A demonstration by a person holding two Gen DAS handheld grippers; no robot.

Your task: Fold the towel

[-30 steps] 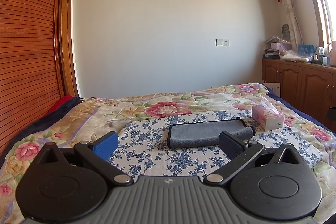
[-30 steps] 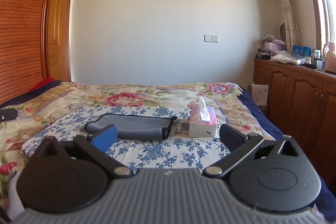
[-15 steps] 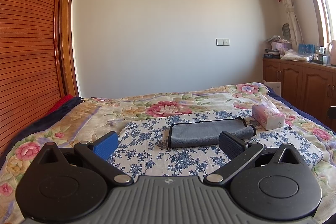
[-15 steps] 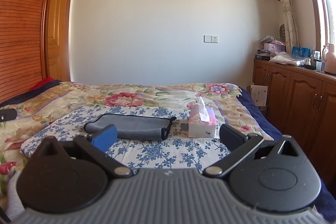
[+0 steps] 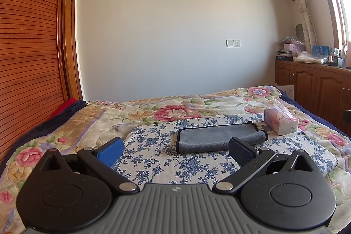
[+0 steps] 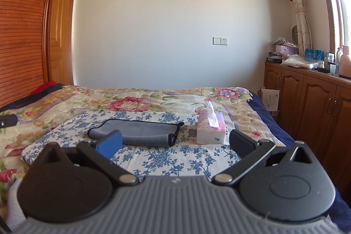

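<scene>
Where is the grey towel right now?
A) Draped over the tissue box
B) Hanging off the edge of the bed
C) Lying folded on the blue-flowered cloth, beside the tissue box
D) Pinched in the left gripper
C: the grey towel lies folded on the blue-flowered cloth, apart from the tissue box, while the left gripper and right gripper both stand open, holding nothing.

Each gripper, the left gripper (image 5: 175, 151) and the right gripper (image 6: 174, 144), has a ribbed grey body with a small compass-like emblem at the lower middle of the frame. Black round-disc housings flank it. Black arms on silver rivets carry one bright blue pad (image 5: 110, 151) and one dark pad (image 5: 239, 151).
</scene>
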